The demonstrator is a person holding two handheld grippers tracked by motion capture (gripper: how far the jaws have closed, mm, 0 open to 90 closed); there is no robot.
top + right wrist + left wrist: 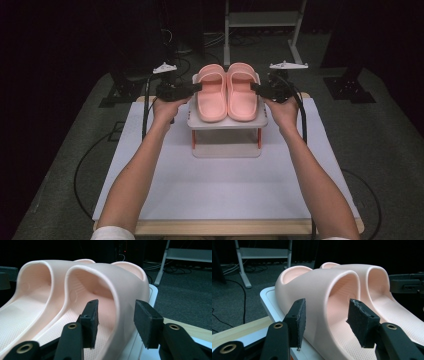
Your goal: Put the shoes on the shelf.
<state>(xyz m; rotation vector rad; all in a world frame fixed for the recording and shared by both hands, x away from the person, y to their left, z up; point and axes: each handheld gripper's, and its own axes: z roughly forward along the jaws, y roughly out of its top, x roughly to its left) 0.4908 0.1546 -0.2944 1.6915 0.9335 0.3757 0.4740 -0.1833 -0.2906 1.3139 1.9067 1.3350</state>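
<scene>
White tabletop (225,185) carries a small white shoe rack (227,123) with two pink rubber slides on top. My left tool (325,320) straddles the left slide's (210,96) outer strap wall, my right tool (115,320) the right slide's (242,94), both open, gripping nothing. Pre-grasp step; next I'd close both and lift.

The high view looks forward and down from above the person's side onto the pair of pink slippers (227,92) on a white rack (227,123). Each gripper view sits very close at slipper (332,305) height, one from either side, facing inward; both share the slippers (82,297).
</scene>
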